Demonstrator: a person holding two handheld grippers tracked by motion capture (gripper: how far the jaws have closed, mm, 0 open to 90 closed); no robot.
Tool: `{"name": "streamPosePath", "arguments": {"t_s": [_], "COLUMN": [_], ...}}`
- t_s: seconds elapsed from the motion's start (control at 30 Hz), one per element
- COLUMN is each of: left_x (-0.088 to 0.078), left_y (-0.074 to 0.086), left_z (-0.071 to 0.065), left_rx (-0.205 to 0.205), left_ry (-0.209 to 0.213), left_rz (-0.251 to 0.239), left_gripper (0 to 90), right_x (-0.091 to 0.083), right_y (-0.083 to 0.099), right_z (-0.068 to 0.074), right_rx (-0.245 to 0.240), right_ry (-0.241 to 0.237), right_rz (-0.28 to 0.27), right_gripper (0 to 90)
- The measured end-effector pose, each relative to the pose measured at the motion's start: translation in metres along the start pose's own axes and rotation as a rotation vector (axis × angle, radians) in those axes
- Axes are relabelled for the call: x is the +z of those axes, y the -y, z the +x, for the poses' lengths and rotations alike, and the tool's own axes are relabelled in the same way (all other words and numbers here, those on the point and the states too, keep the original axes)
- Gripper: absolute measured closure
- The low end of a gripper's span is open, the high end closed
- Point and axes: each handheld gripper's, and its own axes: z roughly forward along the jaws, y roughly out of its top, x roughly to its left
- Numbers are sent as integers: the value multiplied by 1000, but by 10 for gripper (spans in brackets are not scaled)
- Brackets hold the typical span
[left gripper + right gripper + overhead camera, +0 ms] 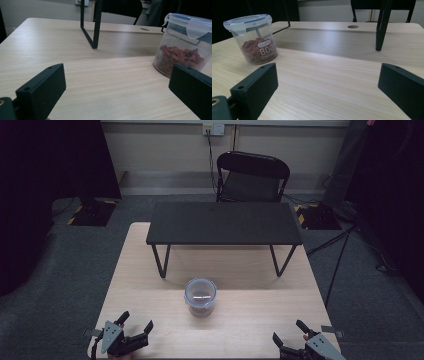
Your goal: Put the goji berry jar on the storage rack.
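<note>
Nothing has been started as far as the pictures show. The clear lidded container (200, 296) stands alone near the middle of the high view, on the pale wooden bench (250, 320), just below the small black stand (223, 223) that fills the centre of the frame. Its lid is on with the side clips down, and the reddish-brown pieces inside sit undisturbed in the lower part.

The left gripper (131, 331) waits at the lower left of the frame and the right gripper (291, 334) at the lower right, both well apart from the container. On each, the jaws stand wide apart with nothing between them. So the approach, the grasp and whatever follows all appear to be left.

The container stands upright: its long axis runs vertically, lid facing up. From the right gripper view its printed label faces that camera.
</note>
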Motion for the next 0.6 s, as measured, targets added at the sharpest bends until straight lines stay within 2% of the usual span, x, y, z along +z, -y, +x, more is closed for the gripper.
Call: {"name": "streamPosePath", "arguments": {"t_s": [0.2, 0.3, 0.43, 0.6], "left_x": [0, 0, 0, -1], "left_y": [0, 0, 0, 0], "left_z": [0, -1, -1, 0], "left_rx": [-1, -1, -1, -3], "left_ry": [-2, -3, -4, -4], "left_rz": [0, 0, 0, -1], "left_gripper": [2, 2, 2, 2], "right_x": [1, 4, 15, 36], "right_y": [0, -1, -8, -16], "right_z": [1, 6, 17, 28], "right_rx": [2, -8, -29, -37], "right_ry": [-5, -27, -65, -109], "right_rz": [-1, -9, -50, -67], "right_gripper": [17, 17, 16, 15]}}
